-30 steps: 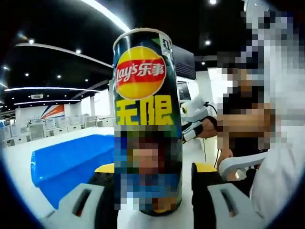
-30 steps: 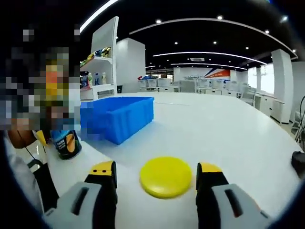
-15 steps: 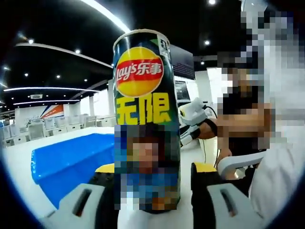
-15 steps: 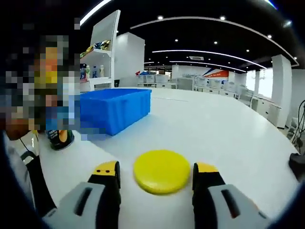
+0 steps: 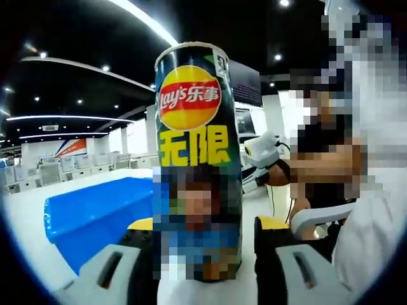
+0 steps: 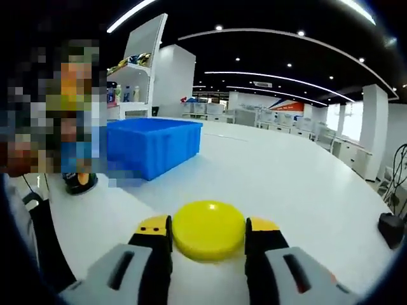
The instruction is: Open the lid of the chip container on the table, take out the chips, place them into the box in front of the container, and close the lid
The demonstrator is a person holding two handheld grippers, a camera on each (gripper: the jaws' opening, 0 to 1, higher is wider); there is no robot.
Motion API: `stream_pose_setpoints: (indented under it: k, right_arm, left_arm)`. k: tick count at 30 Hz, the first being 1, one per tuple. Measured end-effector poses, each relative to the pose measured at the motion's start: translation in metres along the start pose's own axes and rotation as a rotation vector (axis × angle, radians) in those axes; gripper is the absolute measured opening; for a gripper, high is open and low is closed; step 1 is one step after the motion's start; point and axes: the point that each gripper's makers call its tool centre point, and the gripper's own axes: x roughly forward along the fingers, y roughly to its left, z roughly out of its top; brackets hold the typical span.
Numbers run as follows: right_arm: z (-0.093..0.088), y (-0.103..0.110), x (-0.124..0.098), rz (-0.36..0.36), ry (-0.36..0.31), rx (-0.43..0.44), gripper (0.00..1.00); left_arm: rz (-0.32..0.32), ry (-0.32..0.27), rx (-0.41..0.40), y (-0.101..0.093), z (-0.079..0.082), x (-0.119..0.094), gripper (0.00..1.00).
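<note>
The tall dark chip can [image 5: 197, 108], with a red and yellow logo, stands upright between my left gripper's [image 5: 205, 234] jaws, which are shut on its lower part. The can's top rim shows no lid. The blue box [image 5: 95, 213] lies behind it to the left. In the right gripper view the round yellow lid [image 6: 208, 227] lies flat on the white table [image 6: 299, 184]. My right gripper [image 6: 208, 236] is shut on it, a jaw against each side. The blue box [image 6: 152, 146] is further back on the left, and the can's base [image 6: 79, 182] shows beside it. The right gripper [image 5: 257, 162] also shows behind the can.
A person in white clothing [image 5: 372, 235] is close on the right of the left gripper view. A tall shelf with goods [image 6: 137, 63] rises behind the blue box. A small black object [image 6: 389, 229] sits near the table's right edge. Rows of desks fill the background.
My right gripper has moved forward over the yellow lid and its jaws have come together onto the lid's sides. The left gripper keeps its hold on the can, almost unmoved.
</note>
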Motion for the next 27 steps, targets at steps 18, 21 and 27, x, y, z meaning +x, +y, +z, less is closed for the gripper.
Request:
stream_pose_setpoints:
  k: [18,21,27]
  right_arm:
    - [0.146,-0.018,-0.042,0.069,-0.259,0.168,0.45]
    - [0.175,-0.009,-0.046,0.114,-0.282,0.163,0.45]
    - [0.208,0.032,-0.047,0.237,-0.281,0.105,0.45]
  left_arm:
    - [0.040,0.025,0.006,0.008,0.004,-0.016,0.59]
    - [0.044,0.023,0.002,0.009,0.005,-0.019,0.59]
    - [0.041,0.021,-0.009,0.007,0.006,-0.023,0.59]
